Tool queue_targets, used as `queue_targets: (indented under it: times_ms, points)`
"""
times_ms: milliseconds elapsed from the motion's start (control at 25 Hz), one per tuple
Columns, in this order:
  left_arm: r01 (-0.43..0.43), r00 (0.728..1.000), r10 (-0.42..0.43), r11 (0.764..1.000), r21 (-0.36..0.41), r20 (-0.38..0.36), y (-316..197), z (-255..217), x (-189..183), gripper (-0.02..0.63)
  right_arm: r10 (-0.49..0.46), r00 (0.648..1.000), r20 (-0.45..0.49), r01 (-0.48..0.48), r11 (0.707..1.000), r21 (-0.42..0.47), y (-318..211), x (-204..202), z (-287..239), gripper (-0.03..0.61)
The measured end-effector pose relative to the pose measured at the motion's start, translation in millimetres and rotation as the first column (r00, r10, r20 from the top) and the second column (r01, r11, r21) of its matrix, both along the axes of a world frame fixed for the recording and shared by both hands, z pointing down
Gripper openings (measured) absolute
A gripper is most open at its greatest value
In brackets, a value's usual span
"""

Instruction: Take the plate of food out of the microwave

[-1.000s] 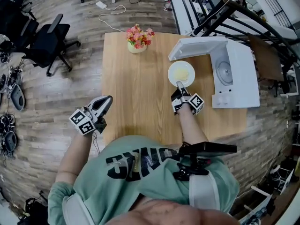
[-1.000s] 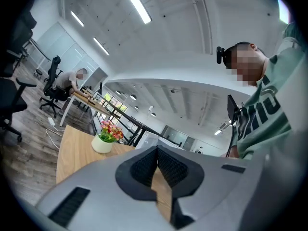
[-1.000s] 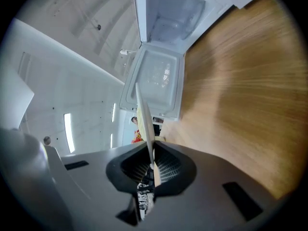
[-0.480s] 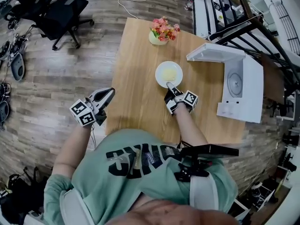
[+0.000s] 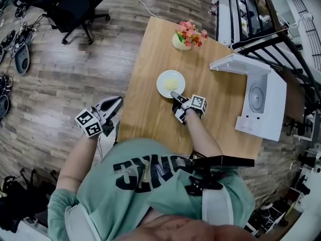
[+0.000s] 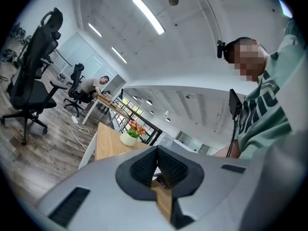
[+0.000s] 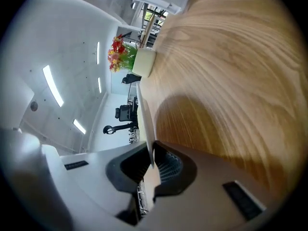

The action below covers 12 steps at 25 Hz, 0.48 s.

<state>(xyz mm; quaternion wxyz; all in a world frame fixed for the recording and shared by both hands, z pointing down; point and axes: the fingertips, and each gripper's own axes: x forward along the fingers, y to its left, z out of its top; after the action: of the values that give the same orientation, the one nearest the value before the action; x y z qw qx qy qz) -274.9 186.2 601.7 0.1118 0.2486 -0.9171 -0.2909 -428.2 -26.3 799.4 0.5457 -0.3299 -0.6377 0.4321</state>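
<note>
Wood-plank floor surrounds a pale wooden desk [image 5: 150, 114] that fills the upper middle of the head view, with black office chairs [image 5: 75, 6] at the upper left. At the right of the frame a white microwave [image 5: 263, 102] stands on the desk, its door [image 5: 235, 64] swung open, and a flower pot [image 5: 184, 38] sits near the far edge. The plate [image 5: 169, 83] with its pale yellow food [image 5: 171, 82] is already out of the oven, over the middle of the desk, well apart from the microwave and nearer the flowers. The right tool [image 5: 173, 95] is pinching the plate's near rim; in the right gripper view the rim [image 7: 146, 119] runs edge-on as a thin white line straight into the narrow slot between the pads of that tool [image 7: 153, 160]. The plate thus lies directly ahead of the right tool, up the frame from it. A shadow shows on the wood beneath, so it may be held just clear of the desk, though I cannot be sure it is not resting there. The left tool [image 5: 116, 102] hangs off the desk's left edge at the lower left, far from the plate. Its pads [image 6: 144, 166] are pressed together on nothing in its own view. Setting the plate down and letting go looks like a job for the right hand alone.
</note>
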Motion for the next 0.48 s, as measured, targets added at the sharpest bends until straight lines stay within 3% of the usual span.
queue_targets:
  times_ms: [480]
  points:
    - [0.046, 0.999, -0.046, 0.999, 0.022, -0.006, 24, 6, 23, 0.005, -0.124, 0.99, -0.059, 0.128, 0.99, 0.063, 31, 19, 13, 0.023]
